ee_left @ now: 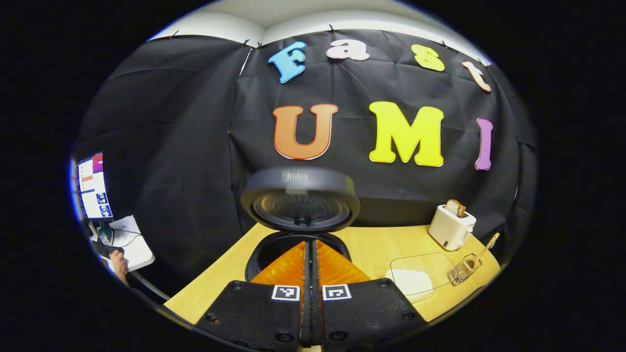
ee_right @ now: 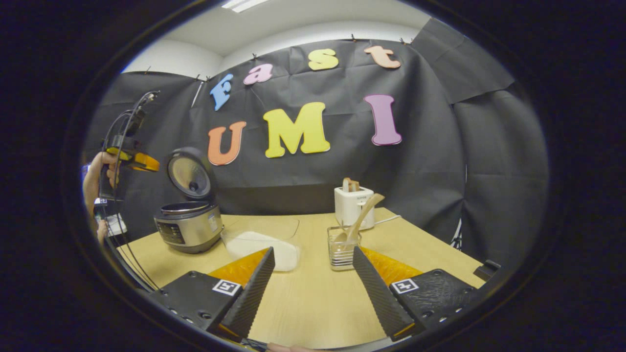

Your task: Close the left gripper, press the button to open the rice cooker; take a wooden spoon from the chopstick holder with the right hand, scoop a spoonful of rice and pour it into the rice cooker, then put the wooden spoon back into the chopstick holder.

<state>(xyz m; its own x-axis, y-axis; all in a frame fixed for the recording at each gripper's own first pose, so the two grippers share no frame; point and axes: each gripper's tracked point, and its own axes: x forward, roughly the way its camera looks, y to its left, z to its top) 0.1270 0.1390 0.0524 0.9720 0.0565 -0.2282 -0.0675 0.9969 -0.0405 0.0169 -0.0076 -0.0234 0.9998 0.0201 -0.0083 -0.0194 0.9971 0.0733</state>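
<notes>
Rice cooker (ee_left: 299,230) stands with its lid (ee_left: 300,205) raised, straight ahead of the left tool (ee_left: 311,274), whose fingers are pressed together on nothing. In the right gripper view the right tool (ee_right: 313,266) gapes wide and empty; the wooden spoon (ee_right: 359,220) leans in the chopstick holder (ee_right: 342,252) just ahead between its fingers, the rice container (ee_right: 261,242) lies ahead-left on the surface (ee_right: 313,303), and the toaster (ee_right: 353,205) stands beyond the holder.
</notes>
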